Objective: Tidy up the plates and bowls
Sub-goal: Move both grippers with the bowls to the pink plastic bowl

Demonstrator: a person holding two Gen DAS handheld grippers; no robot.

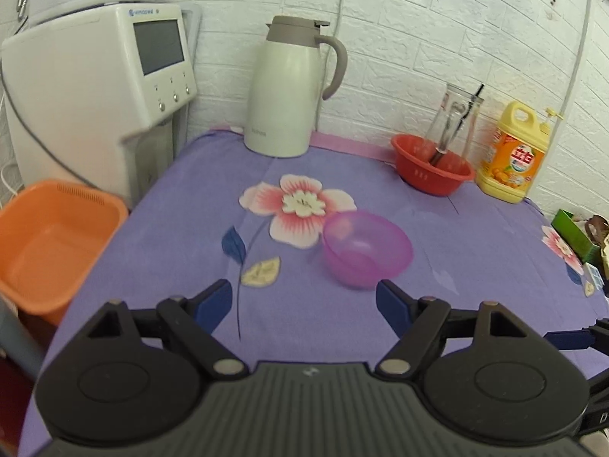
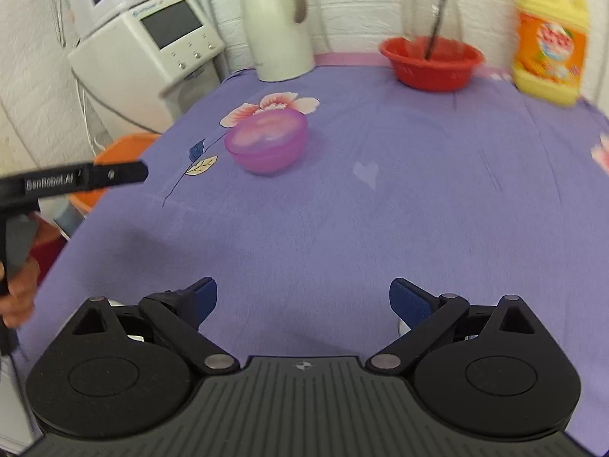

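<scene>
A translucent purple bowl [image 1: 367,247] stands upright on the purple flowered tablecloth [image 1: 342,335], just beyond my left gripper's right fingertip. It also shows in the right wrist view [image 2: 266,144], far ahead and to the left. My left gripper [image 1: 303,304] is open and empty, close to the bowl. My right gripper [image 2: 303,299] is open and empty over bare cloth near the front. The left gripper's body [image 2: 72,181] shows at the left edge of the right wrist view.
A red basket [image 1: 434,169] holding a glass bottle [image 1: 453,122] stands at the back right beside a yellow detergent jug [image 1: 514,152]. A white thermos jug [image 1: 289,87] is at the back. An orange basin [image 1: 53,240] sits off the table's left edge, below a white appliance [image 1: 99,72].
</scene>
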